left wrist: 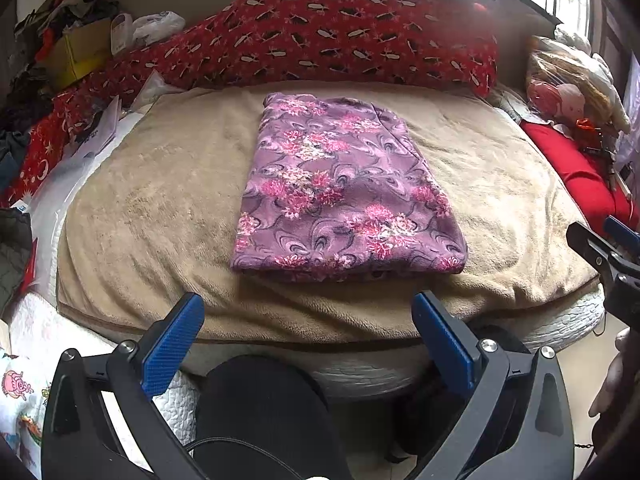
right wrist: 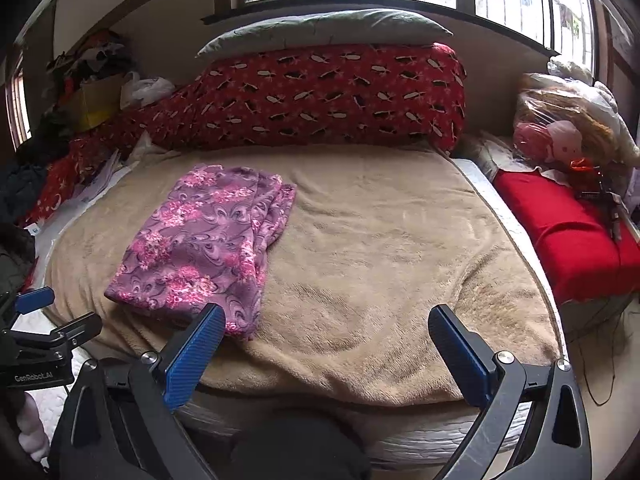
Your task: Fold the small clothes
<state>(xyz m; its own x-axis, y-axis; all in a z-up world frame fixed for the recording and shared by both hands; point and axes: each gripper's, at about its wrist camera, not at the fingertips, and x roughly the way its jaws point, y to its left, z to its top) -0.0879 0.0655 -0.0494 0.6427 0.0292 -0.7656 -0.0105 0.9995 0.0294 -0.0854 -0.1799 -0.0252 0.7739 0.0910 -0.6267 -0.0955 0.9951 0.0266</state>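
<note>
A purple floral garment [left wrist: 344, 188] lies folded into a flat rectangle on the tan blanket [left wrist: 160, 208] of the bed; in the right wrist view it [right wrist: 204, 244] lies left of centre. My left gripper [left wrist: 308, 308] is open and empty, just short of the garment's near edge. My right gripper [right wrist: 324, 320] is open and empty over the blanket [right wrist: 380, 248], right of the garment's near corner. The right gripper also shows at the right edge of the left wrist view [left wrist: 604, 240], and the left gripper at the left edge of the right wrist view [right wrist: 44, 316].
A long red patterned bolster [left wrist: 320, 36] and a grey pillow [right wrist: 320, 28] lie along the back wall under the window. Clothes and a yellow box [left wrist: 76, 52] pile at the back left. A red cushion [right wrist: 572, 232] and bagged soft toys [right wrist: 560, 128] sit on the right.
</note>
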